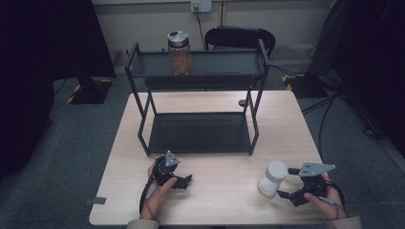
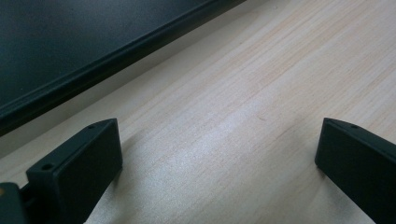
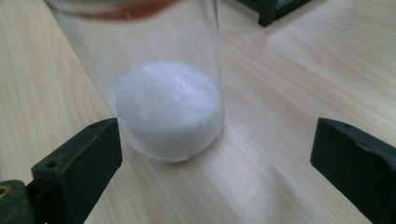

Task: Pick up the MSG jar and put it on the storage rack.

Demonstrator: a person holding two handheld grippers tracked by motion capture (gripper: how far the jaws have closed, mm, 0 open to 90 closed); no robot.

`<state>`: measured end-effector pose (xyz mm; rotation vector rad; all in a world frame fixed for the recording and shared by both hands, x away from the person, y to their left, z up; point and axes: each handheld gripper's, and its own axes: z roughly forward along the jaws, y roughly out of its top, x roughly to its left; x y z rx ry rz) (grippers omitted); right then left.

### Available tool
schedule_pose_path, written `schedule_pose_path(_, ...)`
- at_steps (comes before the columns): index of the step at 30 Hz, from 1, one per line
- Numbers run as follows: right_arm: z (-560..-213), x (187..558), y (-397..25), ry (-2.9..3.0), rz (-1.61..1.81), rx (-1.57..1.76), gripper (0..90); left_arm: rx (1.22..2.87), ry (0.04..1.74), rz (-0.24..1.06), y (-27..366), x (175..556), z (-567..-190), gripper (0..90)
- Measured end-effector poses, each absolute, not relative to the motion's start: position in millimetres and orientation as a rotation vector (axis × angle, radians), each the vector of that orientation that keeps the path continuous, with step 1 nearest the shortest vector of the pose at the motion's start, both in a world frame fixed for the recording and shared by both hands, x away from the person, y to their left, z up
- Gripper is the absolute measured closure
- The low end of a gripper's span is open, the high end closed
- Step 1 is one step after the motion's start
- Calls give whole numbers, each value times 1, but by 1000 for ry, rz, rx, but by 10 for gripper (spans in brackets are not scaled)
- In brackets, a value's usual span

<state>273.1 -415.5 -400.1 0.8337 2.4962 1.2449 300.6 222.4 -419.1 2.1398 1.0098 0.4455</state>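
- Left gripper (image 1: 184, 180) low on the wooden table (image 1: 224, 157), lower centre-left of high view; jaws spread wide, nothing between them.
- Right gripper (image 1: 286, 183) lower right of high view, jaws wide apart, not gripping.
- White-filled clear jar (image 1: 273, 178) stands on table just ahead of right gripper; in right gripper view jar (image 3: 168, 93) sits upper-centre, closer to left jaw, contact unclear.
- Black two-tier shelf (image 1: 198, 133) mid-frame.
- Brown-filled jar with metal lid (image 1: 179, 52) on top tier, upper centre.

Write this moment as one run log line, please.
left gripper: open, empty | right gripper: open near white jar | brown jar: top shelf
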Motion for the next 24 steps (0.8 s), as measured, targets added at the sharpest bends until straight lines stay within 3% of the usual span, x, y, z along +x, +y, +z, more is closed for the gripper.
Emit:
schedule_pose_path(16, -392, 275, -406, 2458, 1404, 803, 10, 2139, 1010, 445, 222, 301, -419, 0)
schedule_pose_path(24, -396, 275, -402, 2436, 1447, 755, 141, 2139, 1010, 446, 222, 301, -419, 0)
